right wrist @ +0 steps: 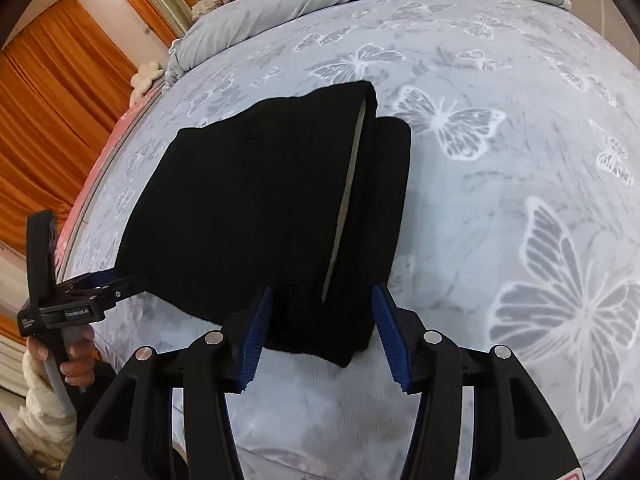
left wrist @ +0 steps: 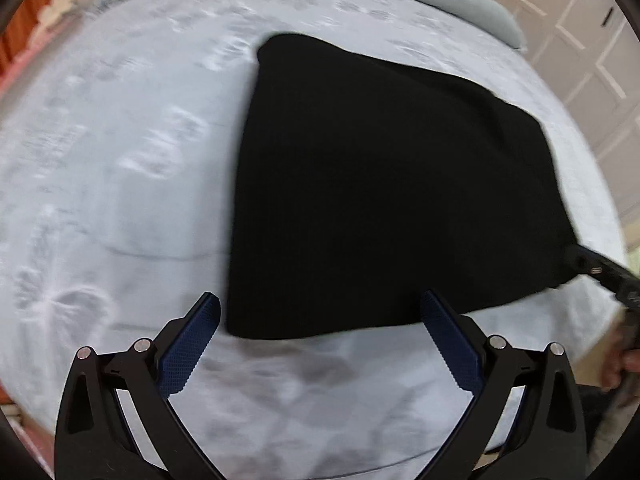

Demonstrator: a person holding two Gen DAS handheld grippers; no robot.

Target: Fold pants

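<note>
Left gripper (left wrist: pixel 320 312): bottom centre of left wrist view, jaws spread, empty.
Pants (left wrist: pixel 384 184): black, folded, centre frame on butterfly bedspread (left wrist: pixel 120 160).
Right gripper (right wrist: pixel 322 304): bottom centre of right wrist view, jaws parted around pants' near edge, not pinching.

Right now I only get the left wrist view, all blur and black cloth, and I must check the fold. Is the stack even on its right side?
Observer: No. The right wrist view shows the pants in offset layers, with a pale strip between them.
Operator: Do the right tongs hold anything?
Observer: No, the right tongs stand open around the near end, pads off the cloth.
Operator: What's under it?
Observer: A blanket printed with butterflies.
</note>
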